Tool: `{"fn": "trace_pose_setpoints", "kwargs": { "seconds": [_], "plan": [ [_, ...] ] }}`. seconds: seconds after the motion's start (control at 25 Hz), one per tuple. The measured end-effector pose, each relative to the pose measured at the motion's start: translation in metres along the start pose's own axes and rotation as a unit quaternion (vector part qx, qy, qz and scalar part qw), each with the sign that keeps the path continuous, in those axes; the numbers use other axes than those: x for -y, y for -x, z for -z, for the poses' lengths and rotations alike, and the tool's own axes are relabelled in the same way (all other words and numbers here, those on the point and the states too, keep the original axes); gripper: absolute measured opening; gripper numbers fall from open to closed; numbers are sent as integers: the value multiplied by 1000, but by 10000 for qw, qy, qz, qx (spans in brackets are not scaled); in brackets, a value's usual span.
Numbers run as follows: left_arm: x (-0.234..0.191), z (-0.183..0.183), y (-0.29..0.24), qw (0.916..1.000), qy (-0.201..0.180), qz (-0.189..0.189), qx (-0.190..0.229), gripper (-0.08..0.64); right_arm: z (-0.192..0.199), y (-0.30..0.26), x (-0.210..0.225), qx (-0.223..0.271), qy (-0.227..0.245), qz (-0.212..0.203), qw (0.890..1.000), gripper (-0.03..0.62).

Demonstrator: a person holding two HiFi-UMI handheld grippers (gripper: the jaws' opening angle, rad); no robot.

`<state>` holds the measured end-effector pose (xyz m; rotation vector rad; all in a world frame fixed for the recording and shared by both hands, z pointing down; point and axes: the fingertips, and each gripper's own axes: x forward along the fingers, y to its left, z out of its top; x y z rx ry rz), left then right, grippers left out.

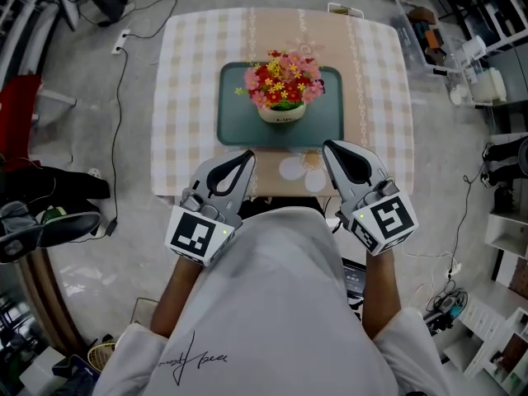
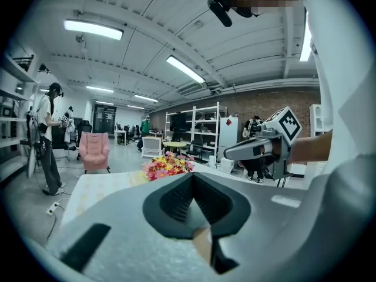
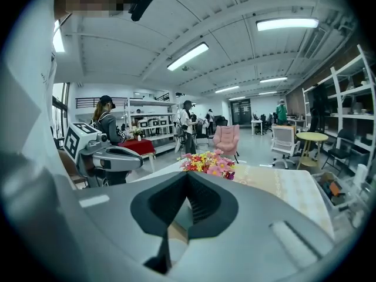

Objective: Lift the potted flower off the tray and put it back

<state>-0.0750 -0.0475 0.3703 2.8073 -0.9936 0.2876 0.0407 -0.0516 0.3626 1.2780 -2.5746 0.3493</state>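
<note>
Standing upright, blooms up — potted flower [image 1: 281,89], left gripper [image 1: 246,159], right gripper [image 1: 329,149] clenched

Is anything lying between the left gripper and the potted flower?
No. In the head view, only the bare tray surface lies between the shut left gripper and the potted flower.

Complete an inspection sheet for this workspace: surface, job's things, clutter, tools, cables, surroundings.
Surface: square table under beige checked cloth.
Job's things: white pot of red, pink and yellow flowers upright on dark green rectangular tray, mid-table.
Clutter: small white item at the table's far edge, unidentifiable.
Grippers: left tool and right tool both shut, empty, at the near table edge, short of the tray.
Cables: black cable on the floor left of the table.
Surroundings: pink armchair, pale shelving, standing person.
</note>
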Motion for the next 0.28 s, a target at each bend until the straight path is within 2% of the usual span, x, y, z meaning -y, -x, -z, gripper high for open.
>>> {"fn": "trace_pose_setpoints", "kwargs": {
  "seconds": [0.12, 0.28],
  "plan": [
    [0, 8, 3, 9999, 32, -16, -150, 0, 1, 1, -2, -14, 9, 12, 10000, 5],
    [2, 2, 3, 10000, 86, 2, 6, 0, 3, 4, -4, -29, -9, 45, 10000, 5]
  ]
}}
